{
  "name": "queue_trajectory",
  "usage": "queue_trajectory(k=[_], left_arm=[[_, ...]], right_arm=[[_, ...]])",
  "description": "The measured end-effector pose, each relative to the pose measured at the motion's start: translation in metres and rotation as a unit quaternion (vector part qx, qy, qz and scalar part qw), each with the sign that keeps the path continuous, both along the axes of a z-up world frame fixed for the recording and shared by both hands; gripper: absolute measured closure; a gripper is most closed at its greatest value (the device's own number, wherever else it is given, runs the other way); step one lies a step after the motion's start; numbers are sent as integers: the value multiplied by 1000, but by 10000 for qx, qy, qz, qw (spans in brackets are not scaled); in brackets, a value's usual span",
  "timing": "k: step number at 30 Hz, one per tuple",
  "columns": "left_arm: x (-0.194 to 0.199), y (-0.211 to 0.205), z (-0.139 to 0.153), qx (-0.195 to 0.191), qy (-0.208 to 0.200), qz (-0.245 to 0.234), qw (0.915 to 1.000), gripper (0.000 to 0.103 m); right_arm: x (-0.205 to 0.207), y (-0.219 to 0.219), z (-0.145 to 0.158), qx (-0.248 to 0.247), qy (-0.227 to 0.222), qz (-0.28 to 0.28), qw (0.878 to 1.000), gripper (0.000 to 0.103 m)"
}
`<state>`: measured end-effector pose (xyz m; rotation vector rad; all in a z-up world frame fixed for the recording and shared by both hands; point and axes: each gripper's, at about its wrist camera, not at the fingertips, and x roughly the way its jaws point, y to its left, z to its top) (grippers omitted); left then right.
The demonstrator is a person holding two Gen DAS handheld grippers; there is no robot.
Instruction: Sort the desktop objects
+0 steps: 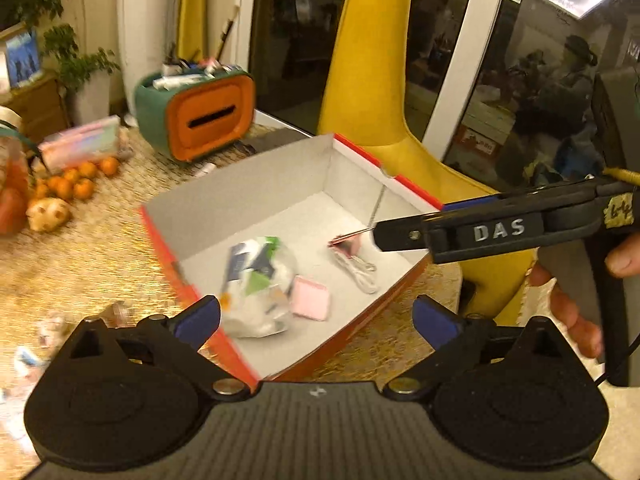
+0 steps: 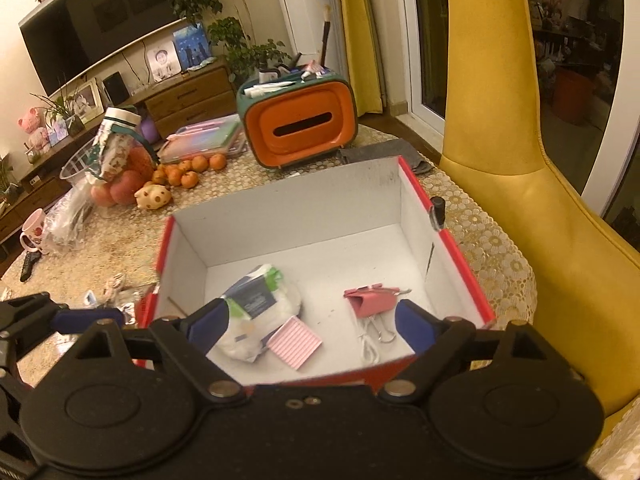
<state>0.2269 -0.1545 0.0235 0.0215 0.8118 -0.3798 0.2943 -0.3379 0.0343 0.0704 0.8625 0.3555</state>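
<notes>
A red cardboard box with a white inside stands on the table. In it lie a clear plastic bag of packets, a pink ribbed pad, a pink binder clip and a white cable. My left gripper is open and empty above the box's near corner. My right gripper is open and empty above the box's near side; it also shows in the left wrist view, reaching in from the right.
An orange and green organizer stands behind the box. Tangerines, apples and a pink folder lie far left. Small loose items lie left of the box. A yellow chair stands at right.
</notes>
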Motion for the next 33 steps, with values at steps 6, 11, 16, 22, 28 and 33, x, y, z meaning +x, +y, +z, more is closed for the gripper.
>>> queue_trajectory(k=[6, 11, 16, 22, 28, 33], left_arm=[[-28, 29, 5, -47, -136, 251, 9996, 0], [-48, 53, 8, -272, -240, 517, 9980, 0], [-65, 70, 7, -316, -337, 649, 9968, 0], [-81, 97, -3, -374, -299, 877, 9950, 0], [-94, 123, -15, -358, -261, 970, 9943, 0], [-103, 143, -23, -336, -307, 1195, 9918, 0]], right_arm=[[-26, 13, 7, 100, -64, 64, 9999, 13], [-48, 28, 14, 162, -150, 170, 9996, 12], [-63, 49, 15, 104, -206, 315, 9992, 12], [-76, 73, 13, 34, -204, 467, 9987, 12], [-82, 101, 6, -36, -158, 652, 9977, 12], [-83, 126, 1, -70, -139, 831, 9964, 12]])
